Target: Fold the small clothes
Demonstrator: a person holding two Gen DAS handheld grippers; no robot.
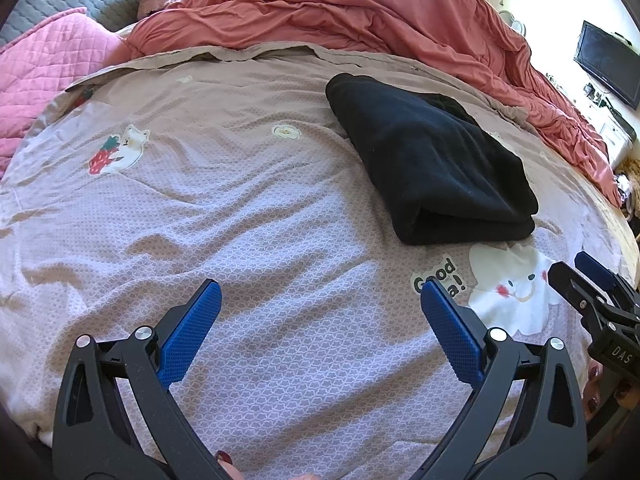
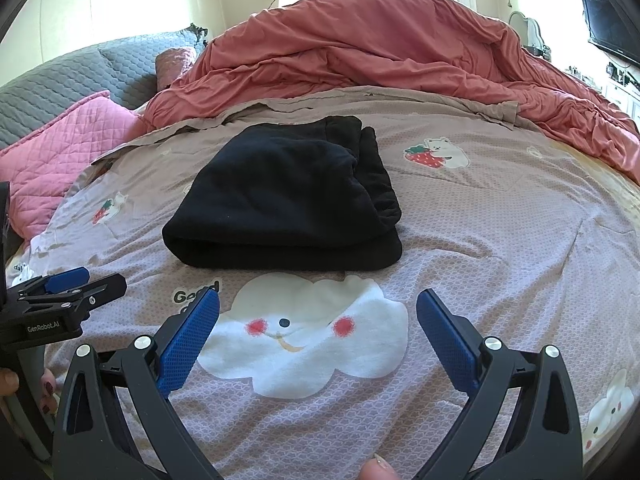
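Note:
A black fleece garment (image 1: 432, 160) lies folded into a thick rectangle on the mauve patterned bedsheet (image 1: 240, 208); it also shows in the right wrist view (image 2: 288, 200), straight ahead of the fingers. My left gripper (image 1: 320, 292) is open and empty above bare sheet, left of and nearer than the garment. My right gripper (image 2: 318, 304) is open and empty over a white cloud print, just short of the garment's near fold. Each gripper shows at the edge of the other's view: the right gripper (image 1: 592, 280), the left gripper (image 2: 76, 280).
A rumpled coral duvet (image 2: 380, 48) is heaped along the far side of the bed. A pink quilted pillow (image 1: 52, 64) and a grey quilted headboard (image 2: 72, 76) are at the left. A wall TV (image 1: 608, 64) hangs at the far right.

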